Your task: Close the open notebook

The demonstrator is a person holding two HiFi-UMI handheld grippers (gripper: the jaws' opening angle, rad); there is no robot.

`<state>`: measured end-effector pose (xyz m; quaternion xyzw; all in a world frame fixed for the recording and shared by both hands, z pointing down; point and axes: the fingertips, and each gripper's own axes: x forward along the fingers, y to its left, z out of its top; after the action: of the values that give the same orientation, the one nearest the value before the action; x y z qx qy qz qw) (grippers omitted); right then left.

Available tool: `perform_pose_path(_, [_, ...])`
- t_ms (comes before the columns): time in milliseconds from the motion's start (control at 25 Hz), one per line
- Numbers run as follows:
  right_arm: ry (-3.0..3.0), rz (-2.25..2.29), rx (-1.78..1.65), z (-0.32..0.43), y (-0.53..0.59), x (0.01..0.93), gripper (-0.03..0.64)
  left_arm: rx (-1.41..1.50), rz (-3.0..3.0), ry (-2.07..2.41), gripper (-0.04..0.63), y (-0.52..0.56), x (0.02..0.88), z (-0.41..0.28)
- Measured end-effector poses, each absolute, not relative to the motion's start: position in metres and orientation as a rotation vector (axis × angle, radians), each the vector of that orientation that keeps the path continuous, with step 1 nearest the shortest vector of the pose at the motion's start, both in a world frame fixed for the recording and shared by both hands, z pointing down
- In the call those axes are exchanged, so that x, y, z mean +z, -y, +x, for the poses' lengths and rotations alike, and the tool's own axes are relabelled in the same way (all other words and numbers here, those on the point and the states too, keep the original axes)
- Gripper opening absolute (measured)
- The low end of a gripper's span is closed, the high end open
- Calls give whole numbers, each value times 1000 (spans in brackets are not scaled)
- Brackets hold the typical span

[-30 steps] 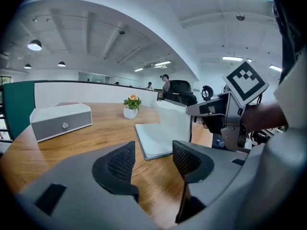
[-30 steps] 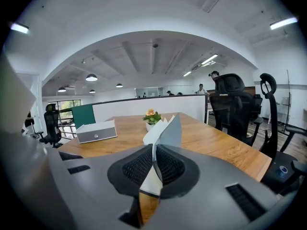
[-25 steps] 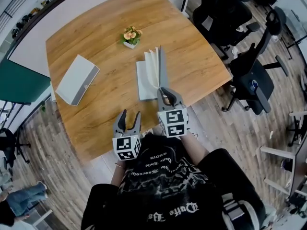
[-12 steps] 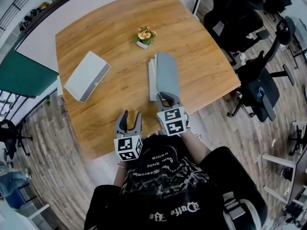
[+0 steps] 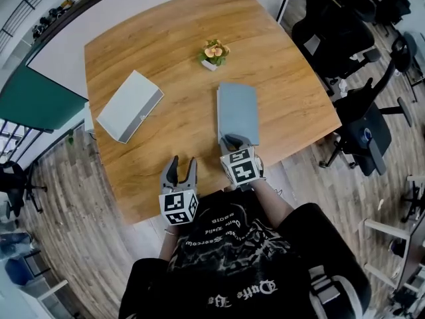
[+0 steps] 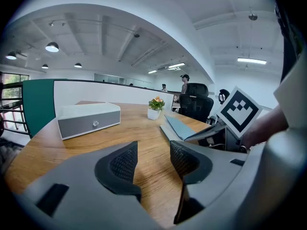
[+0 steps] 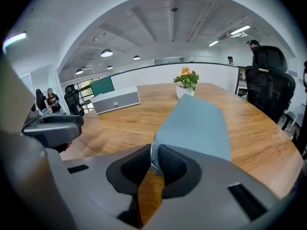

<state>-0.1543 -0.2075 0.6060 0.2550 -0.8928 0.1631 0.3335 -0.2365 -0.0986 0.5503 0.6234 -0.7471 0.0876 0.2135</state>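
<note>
The notebook [image 5: 237, 111] lies on the wooden table [image 5: 159, 52] with its grey-blue cover [image 7: 194, 123] folded down over the pages. The left gripper view shows the cover's [image 6: 180, 127] near end still raised a little. My right gripper [image 5: 232, 139] is at that near edge. Its jaws [image 7: 154, 162] have just been opening slightly, and the thin edge of the cover is still pinched between the pads. My left gripper [image 5: 179, 162] hovers over the table's near edge, left of the notebook. It is open [image 6: 153, 150]; its jaws have just been closing a little with nothing between them.
A grey-and-white box [image 5: 130, 106] lies at the table's left. A small potted flower [image 5: 214, 52] stands just beyond the notebook. Black office chairs [image 5: 339, 32] stand to the right of the table, and a white partition runs along its far side.
The cover has swung from upright down onto the pages. My right gripper has come down with it. My left gripper has shifted slightly at the table's near edge.
</note>
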Motion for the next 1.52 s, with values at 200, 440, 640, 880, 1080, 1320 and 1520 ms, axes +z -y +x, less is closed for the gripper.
perform_pose_path(200, [2257,594,517,-160,206,623,69,250,1722,2069,235,99,554,-244])
perform_pose_path(440, [2271,495,649,-169,198,624,150,246,1719,2057,235,100,558,-248])
perform_pose_path(640, [2309,442,656,-175,189,618,221,245,1745,2036,235,105,558,-247])
perform_pose_path(880, [2389,396,683,-175,167,606,222,242,1797,1990,235,114,558,-236])
perform_pose_path(1080, [2475,486,662,-160,174,584,222,260,1877,1933,235,123,557,-218])
perform_pose_path(1320, [2557,747,569,-116,201,561,219,260,1969,1884,235,129,552,-202])
perform_pose_path(1520, [2546,976,486,-65,212,554,221,264,2051,1845,235,132,544,-190])
